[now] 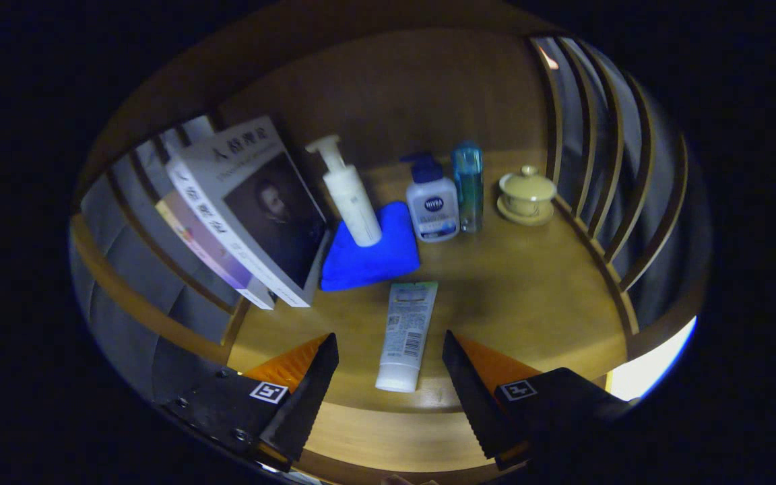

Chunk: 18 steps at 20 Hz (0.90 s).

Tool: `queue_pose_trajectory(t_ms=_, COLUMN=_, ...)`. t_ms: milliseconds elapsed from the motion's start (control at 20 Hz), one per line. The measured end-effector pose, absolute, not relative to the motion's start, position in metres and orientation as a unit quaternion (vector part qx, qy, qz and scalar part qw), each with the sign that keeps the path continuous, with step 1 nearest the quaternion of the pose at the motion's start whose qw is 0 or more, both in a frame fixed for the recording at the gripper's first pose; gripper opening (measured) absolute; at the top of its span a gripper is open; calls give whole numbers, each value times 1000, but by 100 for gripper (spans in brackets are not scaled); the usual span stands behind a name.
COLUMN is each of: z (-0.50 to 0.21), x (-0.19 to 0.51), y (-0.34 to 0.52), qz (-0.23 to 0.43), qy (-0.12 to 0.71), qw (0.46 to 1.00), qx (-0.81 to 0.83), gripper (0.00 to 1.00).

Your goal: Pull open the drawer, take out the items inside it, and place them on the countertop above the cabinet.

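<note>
The gripper [390, 356] has its fingers spread wide, with a white tube [405, 335] lying flat on the wooden countertop [529, 296] between them, touched by neither as far as the dim view shows. Beyond it a white pump bottle [351, 195] stands on a blue cloth [368, 259], beside a second pump bottle [432, 205], a blue bottle [468, 185] and a lidded cup [527, 194]. Books [246, 209] lean against the slatted rail [597, 162] to the left.
</note>
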State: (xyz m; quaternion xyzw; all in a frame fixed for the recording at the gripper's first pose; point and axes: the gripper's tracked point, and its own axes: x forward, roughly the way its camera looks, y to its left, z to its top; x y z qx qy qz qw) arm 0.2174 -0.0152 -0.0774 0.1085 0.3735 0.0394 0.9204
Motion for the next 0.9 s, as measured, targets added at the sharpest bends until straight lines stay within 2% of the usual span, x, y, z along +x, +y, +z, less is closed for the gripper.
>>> queue_pose_trajectory(t_ms=200, z=-35, x=181, y=-1, qz=57, qy=296, qw=948, qx=102, gripper=98)
queue_pose_trajectory(t_ms=550, z=6, x=124, y=-11, qz=23, qy=153, qw=984, qx=92, gripper=98)
queue_pose_trajectory(t_ms=900, z=-12, x=54, y=-1, qz=-7, qy=73, qw=997, qx=36, gripper=98)
